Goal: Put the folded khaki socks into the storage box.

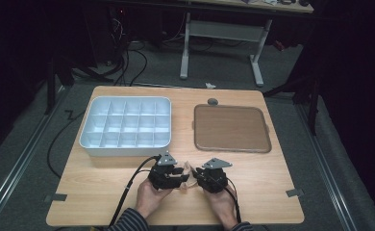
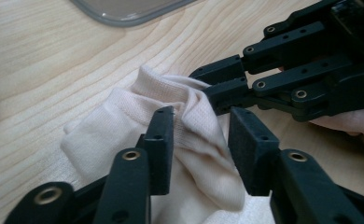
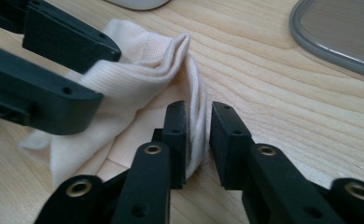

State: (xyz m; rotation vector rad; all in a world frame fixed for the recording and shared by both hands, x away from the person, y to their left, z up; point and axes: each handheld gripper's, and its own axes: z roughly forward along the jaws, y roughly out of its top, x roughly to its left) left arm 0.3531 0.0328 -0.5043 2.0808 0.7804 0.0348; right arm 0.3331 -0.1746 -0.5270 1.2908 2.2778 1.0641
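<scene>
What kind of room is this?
Probably a lab or workshop set up for recording: a wooden table on a grey floor, cables trailing behind it, and another desk frame in the dark background.

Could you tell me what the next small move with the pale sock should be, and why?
Probably lift both grippers clear. The sock lies bunched on the table, and the left gripper and right gripper stand open around its folds, pads not pressing.

Both hands come in at the bottom centre of the high view, the left gripper and right gripper angled toward each other, nearly tip to tip. Left's fingers stand apart; right's fingers show a narrower gap.
</scene>
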